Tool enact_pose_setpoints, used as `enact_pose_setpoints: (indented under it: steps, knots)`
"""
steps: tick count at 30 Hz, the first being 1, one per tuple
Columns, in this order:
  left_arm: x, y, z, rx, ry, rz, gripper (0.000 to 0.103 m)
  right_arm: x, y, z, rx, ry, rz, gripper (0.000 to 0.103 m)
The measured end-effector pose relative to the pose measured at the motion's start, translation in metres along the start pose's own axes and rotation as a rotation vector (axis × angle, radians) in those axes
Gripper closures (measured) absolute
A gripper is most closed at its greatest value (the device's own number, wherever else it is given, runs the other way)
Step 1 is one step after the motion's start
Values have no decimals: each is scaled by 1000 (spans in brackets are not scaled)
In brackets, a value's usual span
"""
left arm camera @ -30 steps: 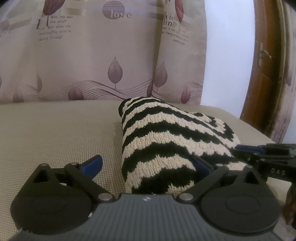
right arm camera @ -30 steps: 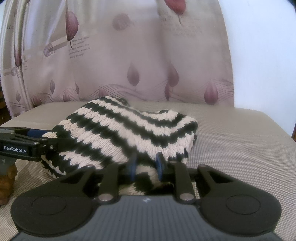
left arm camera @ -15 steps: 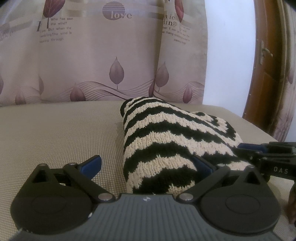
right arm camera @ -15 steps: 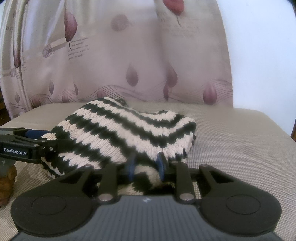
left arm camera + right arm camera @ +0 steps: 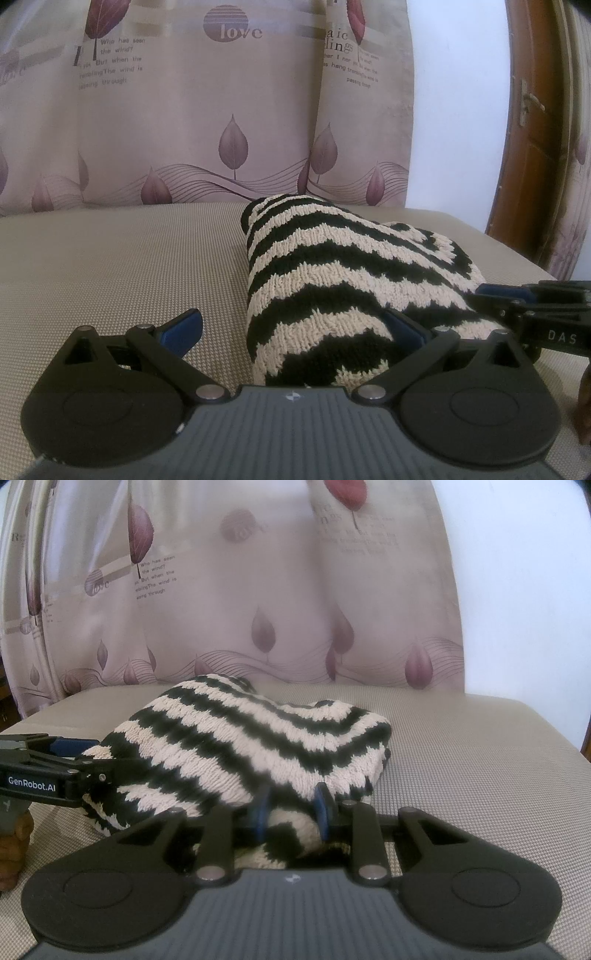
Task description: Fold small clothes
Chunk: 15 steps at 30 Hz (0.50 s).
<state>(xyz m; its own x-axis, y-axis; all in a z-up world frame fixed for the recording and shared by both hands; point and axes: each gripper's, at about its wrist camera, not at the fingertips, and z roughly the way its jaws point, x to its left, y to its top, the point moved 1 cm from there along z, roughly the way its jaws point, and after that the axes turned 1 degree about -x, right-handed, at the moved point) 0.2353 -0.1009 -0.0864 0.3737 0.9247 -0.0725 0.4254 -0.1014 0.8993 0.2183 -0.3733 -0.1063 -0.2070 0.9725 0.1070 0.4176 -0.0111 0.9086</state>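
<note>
A folded black-and-cream zigzag knit garment (image 5: 332, 266) (image 5: 258, 731) lies on a beige woven surface (image 5: 129, 258). My left gripper (image 5: 291, 328) is open wide at the garment's near left end. Its left finger (image 5: 181, 328) rests clear on the surface and its right finger (image 5: 402, 328) is tucked against the knit. My right gripper (image 5: 290, 808) is shut on a fold at the garment's near right edge, with the blue pads (image 5: 258, 812) pinching the knit. Each gripper shows in the other's view: the right one (image 5: 517, 299) and the left one (image 5: 55, 760).
A leaf-print curtain (image 5: 184, 110) (image 5: 295, 609) hangs behind the surface. A white wall and a brown wooden door (image 5: 535, 147) are at the right. What looks like a hand (image 5: 14, 842) shows under the left gripper. Bare beige surface (image 5: 461, 757) spreads right of the garment.
The right gripper's fingers stand slightly farther apart on the fold. Both hands and the garment have stayed where they were.
</note>
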Motion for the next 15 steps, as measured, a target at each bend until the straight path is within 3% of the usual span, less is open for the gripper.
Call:
enact_pose_setpoints:
  steps: [15]
  knots:
    - [0,0,-1,-2,5,5,0,-1,1,0,-2,-2,1,77]
